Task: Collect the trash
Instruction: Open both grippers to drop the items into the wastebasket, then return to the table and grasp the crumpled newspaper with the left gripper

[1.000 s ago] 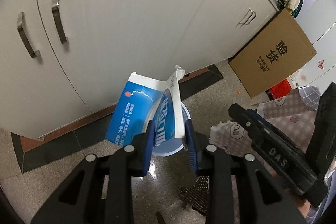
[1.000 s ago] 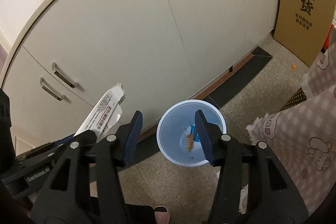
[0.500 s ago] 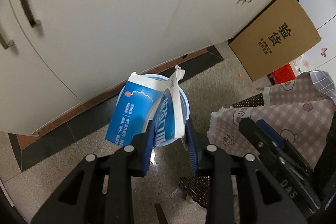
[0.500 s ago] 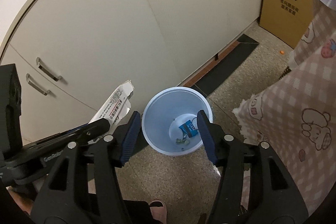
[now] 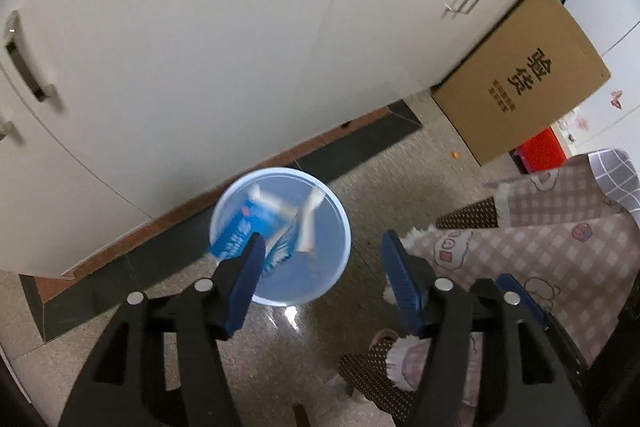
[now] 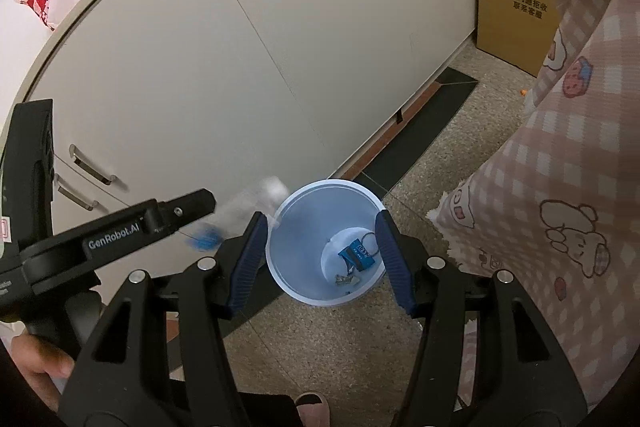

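The blue-and-white carton (image 5: 256,227) is motion-blurred over the bin (image 5: 340,223), its print unreadable

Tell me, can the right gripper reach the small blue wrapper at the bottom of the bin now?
Probably yes. The right gripper is open, above the bin, and nothing covers the blue wrapper. The falling carton may soon land on it.
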Available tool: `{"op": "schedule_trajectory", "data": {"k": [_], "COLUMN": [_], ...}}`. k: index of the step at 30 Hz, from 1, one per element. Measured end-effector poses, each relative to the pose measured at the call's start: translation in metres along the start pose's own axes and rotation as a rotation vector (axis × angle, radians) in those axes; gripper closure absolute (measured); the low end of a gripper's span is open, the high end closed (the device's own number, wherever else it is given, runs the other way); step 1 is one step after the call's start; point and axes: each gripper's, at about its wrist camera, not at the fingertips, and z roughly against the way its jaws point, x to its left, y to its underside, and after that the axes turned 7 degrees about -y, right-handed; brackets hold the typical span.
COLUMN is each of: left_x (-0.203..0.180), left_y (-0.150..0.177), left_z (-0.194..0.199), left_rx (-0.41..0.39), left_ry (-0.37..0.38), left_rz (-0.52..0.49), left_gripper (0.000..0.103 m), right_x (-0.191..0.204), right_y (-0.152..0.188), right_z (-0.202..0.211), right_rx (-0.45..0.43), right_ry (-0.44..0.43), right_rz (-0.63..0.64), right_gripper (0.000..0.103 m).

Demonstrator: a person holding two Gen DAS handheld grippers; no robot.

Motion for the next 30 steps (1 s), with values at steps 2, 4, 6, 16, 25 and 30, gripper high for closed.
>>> {"op": "schedule_trajectory", "data": {"k": [2,4,6,16,25,30], "left_x": [0.003,0.006,0.007,0.020,0.000,-0.040], "left_y": [0.003,0.006,0.011,0.028,0.046,0.059], "left_z": [0.004,0.010,0.019,0.096,0.189,0.228], "left_rx": [0.010,0.009,0.001,-0.102,-0.252,-0.322], "left_ry": [0.012,0.007,0.007,0.032,0.093,0.122], "left_rz": [0.011,0.012,0.009,0.048,0.025,-0.046], "left_gripper": [0.043,0.043,0.043,0.043,0.041,0.039], "right_x": [0.002,0.007,0.011,0.050,0.073,0.057], "right_y": [0.000,0.000,0.000,-0.001,0.000,0.004], "right_z": [0.003,0.009,0.014,0.073,0.151,0.208], "right_rx": [-0.002,-0.006,-0.013,-0.094,-0.226,-0.325], "right_ry": [-0.002,-0.008,-0.015,-0.064,-0.088,-0.061], "right_rz": [0.001,0.002,0.004,0.058,0.088,0.060], "right_gripper": [0.047,0.047,0.047,0.047,0.046,0.042]}}
